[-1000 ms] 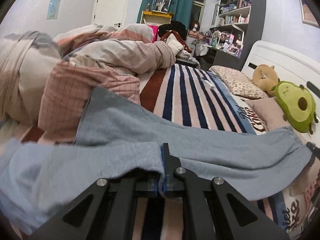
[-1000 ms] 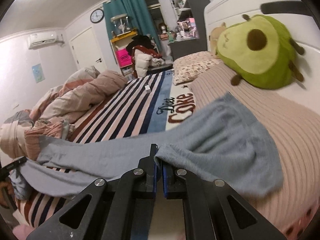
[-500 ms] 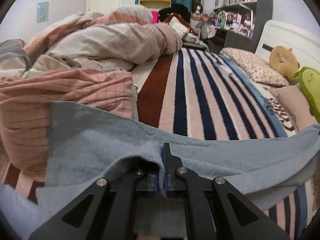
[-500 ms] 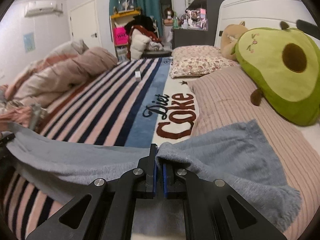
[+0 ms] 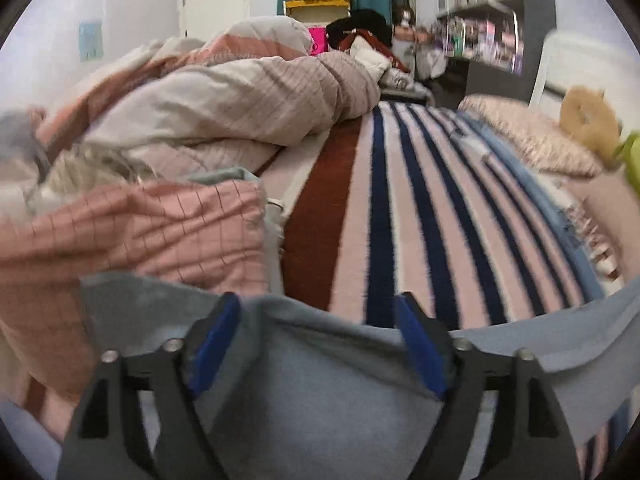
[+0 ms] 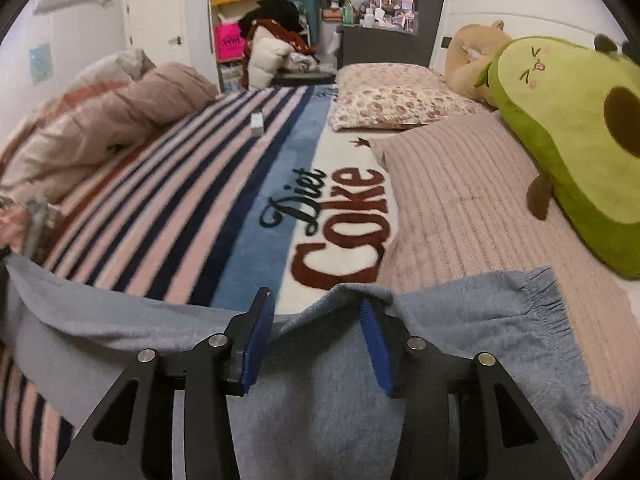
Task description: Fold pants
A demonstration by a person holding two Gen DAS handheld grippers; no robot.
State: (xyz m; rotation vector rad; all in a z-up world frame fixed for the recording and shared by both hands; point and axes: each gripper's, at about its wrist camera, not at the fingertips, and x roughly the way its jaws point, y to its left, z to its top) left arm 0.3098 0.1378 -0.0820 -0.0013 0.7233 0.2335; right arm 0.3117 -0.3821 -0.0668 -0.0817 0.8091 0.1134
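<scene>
I have both grippers spread wide, gripping nothing: left gripper [image 5: 320, 344] and right gripper [image 6: 316, 332] each sit over the soft grey-blue fleece pants [image 6: 328, 400], lying crosswise along the lower frame on the striped bed blanket [image 6: 168, 216] (waistband lower right).

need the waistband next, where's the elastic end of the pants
In the right wrist view, the gathered waistband lies at lower right on the ribbed pink pillow, below the avocado plush.

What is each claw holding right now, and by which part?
Nothing. Both the left claw and the right claw are open, jaws spread apart, over the grey-blue pants lying on the bed.
</scene>
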